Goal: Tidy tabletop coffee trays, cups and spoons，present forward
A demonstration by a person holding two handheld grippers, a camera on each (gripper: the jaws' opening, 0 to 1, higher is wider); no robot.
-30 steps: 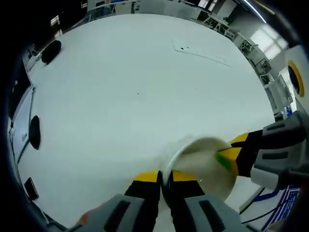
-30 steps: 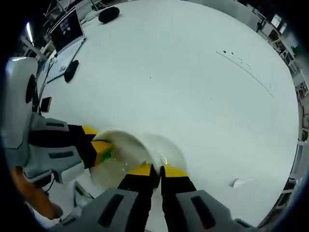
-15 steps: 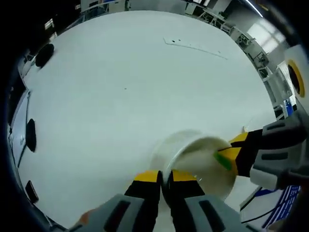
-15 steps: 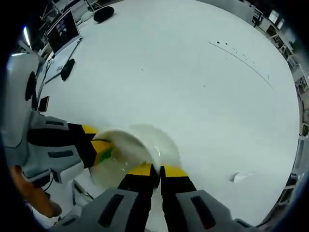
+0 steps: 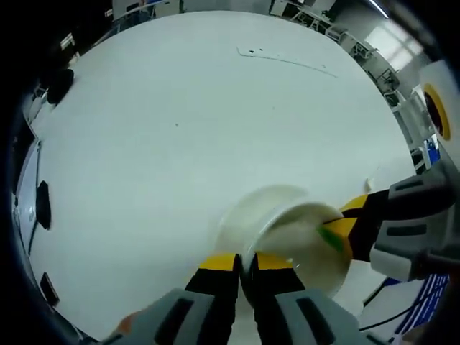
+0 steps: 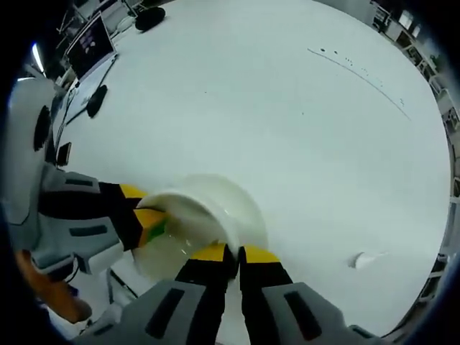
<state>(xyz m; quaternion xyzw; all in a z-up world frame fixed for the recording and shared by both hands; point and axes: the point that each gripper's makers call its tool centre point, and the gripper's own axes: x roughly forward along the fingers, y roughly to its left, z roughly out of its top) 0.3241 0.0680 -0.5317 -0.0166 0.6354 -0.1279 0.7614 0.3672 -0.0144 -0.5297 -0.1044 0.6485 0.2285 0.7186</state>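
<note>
A white cup (image 5: 267, 215) hangs over the white table (image 5: 180, 129), tilted so its outer wall and open mouth both show. My left gripper (image 5: 244, 261) is shut on the near rim, yellow tips pressed together. In the left gripper view the right gripper (image 5: 338, 231) comes in from the right and clamps the opposite rim. In the right gripper view my right gripper (image 6: 236, 252) is shut on the rim of the cup (image 6: 205, 208), and the left gripper (image 6: 147, 215) holds the rim from the left. A small white piece (image 6: 365, 259), perhaps a spoon, lies on the table to the right.
A laptop (image 6: 90, 47), a black mouse (image 6: 95, 100) and another black object (image 6: 149, 17) sit along the table's far left edge. A thin line of dark marks (image 6: 359, 72) crosses the far tabletop. Desks and equipment stand beyond the table.
Both grippers keep their hold on the cup's rim. The cup has tipped a little, so more of its outer wall shows. The table has slid in both views as the hands moved.
</note>
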